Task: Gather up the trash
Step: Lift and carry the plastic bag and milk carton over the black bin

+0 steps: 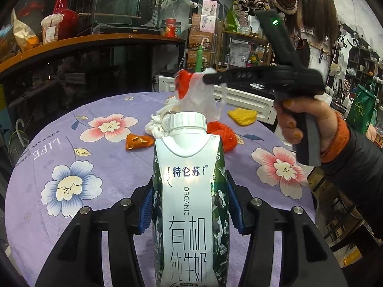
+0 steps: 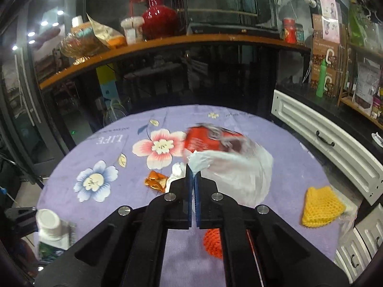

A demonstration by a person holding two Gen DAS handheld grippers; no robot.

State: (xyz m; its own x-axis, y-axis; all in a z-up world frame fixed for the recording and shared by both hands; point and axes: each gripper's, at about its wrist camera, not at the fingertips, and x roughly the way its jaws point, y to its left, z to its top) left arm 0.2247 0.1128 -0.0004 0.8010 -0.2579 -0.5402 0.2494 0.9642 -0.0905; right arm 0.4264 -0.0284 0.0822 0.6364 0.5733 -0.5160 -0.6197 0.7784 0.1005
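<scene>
A round table (image 2: 71, 167) fills the foreground, covered in a lilac cloth printed with big pink and blue flowers and the word "LIFE". Behind it runs a dark glass counter (image 2: 167, 76) with an orange-edged top, carrying a red vase (image 2: 158, 12), a lidded cup and crinkled snack bags. To the right stand white panelled drawers (image 2: 323, 138) and shelves crowded with boxes, packets and a green bottle (image 2: 322, 79). The left gripper (image 1: 190, 196) has its blue pads pressed on both sides of an upright milk carton (image 1: 190, 203) with a white screw cap, held just above the near part of the cloth. The right gripper (image 2: 192, 174), in a hand (image 1: 308, 124) with an orange cuff, is clamped tight on a pinch of a thin white plastic bag (image 2: 234, 165) with red print; in the left wrist view the bag hangs from the tips, clear of the table. On the cloth lie a crumpled orange wrapper (image 2: 155, 180), a wad of white tissue (image 2: 178, 169), a red-orange mesh net (image 2: 213, 241) and, near the right edge, a yellow knitted piece (image 2: 323, 205).
</scene>
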